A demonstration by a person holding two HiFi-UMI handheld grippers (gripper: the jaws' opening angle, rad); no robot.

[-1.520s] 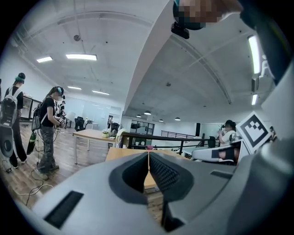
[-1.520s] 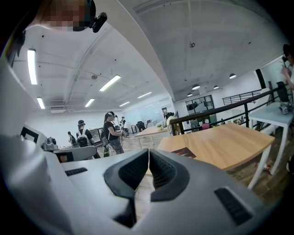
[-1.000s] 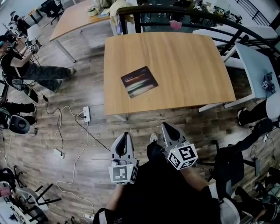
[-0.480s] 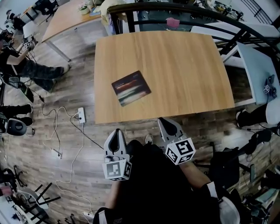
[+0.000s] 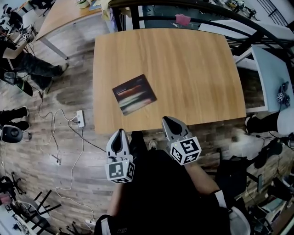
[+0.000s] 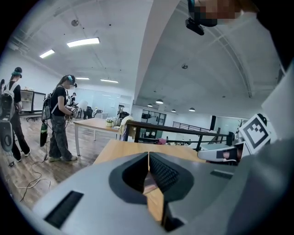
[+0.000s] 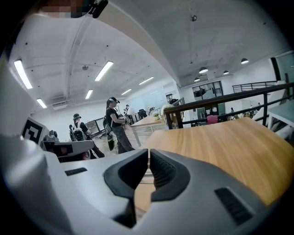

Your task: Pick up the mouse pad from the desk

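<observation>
The mouse pad (image 5: pixel 134 94), dark with reddish and pale streaks, lies flat on the left part of the wooden desk (image 5: pixel 188 69), turned a little askew. My left gripper (image 5: pixel 120 133) hovers just short of the desk's near edge, below the pad, its jaws shut with nothing in them. My right gripper (image 5: pixel 166 120) is at the near edge to the pad's right, also shut and empty. In the left gripper view the closed jaws of that gripper (image 6: pixel 148 155) point along the desk (image 6: pixel 119 149). The right gripper (image 7: pixel 149 153) points over the desk top (image 7: pixel 220 142).
A pink thing (image 5: pixel 182 19) sits at the desk's far edge before a dark railing (image 5: pixel 193 5). A power strip (image 5: pixel 79 118) with cables lies on the floor at left, near people's legs (image 5: pixel 41 71). Another wooden table (image 5: pixel 62 13) stands at back left, white tables (image 5: pixel 273 64) at right.
Both grippers have moved forward, from over the floor up to the desk's near edge. The desk and pad sit closer in the head view. Both jaws stay shut.
</observation>
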